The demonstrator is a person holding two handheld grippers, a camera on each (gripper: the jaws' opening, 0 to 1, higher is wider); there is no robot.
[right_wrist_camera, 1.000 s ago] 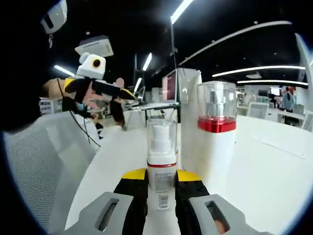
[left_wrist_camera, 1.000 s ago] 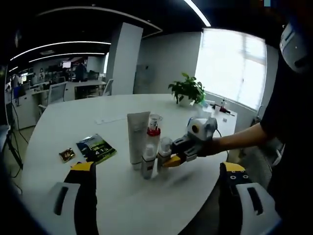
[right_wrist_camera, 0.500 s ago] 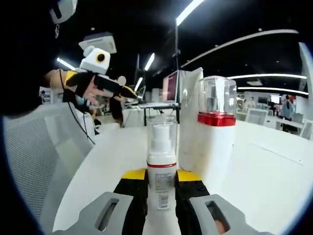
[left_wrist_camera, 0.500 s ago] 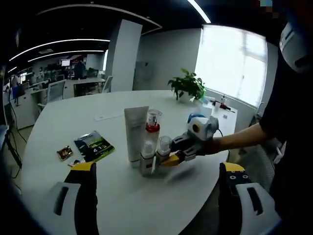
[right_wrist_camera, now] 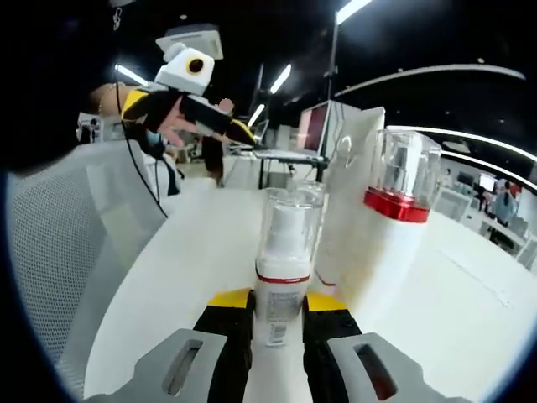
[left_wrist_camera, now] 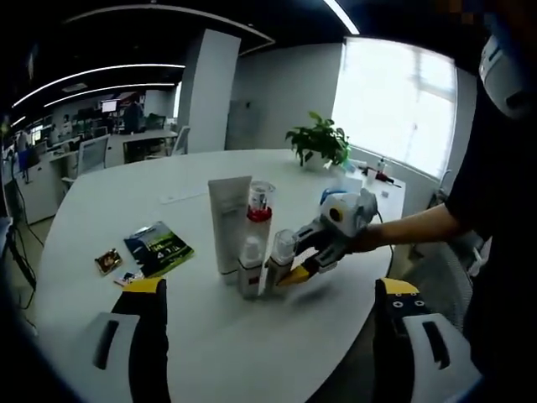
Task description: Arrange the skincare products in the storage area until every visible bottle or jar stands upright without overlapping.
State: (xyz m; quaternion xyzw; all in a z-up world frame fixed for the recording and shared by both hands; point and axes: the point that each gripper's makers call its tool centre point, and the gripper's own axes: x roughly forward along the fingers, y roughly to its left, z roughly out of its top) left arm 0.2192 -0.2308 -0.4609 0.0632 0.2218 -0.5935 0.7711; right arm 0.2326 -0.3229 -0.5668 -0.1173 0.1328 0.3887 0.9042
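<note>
Four skincare containers stand clustered near the middle of the round white table (left_wrist_camera: 101, 210): a tall white tube (left_wrist_camera: 227, 222), a white bottle with a red band and clear cap (left_wrist_camera: 258, 214), a small white spray bottle (left_wrist_camera: 249, 267) in front, and a small clear-capped pump bottle (left_wrist_camera: 282, 259) beside it. The right gripper (left_wrist_camera: 295, 270) reaches in from the right, held by a hand (left_wrist_camera: 336, 235), and its yellow-tipped jaws are closed around the lower part of the pump bottle (right_wrist_camera: 282, 277), which leans slightly. The left gripper (left_wrist_camera: 268, 336) hangs well back from the group, jaws spread wide with nothing between them. A green booklet (left_wrist_camera: 157, 248) and a small packet (left_wrist_camera: 107, 261) lie off to the left, and a potted plant (left_wrist_camera: 319, 147) sits at the far edge.
</note>
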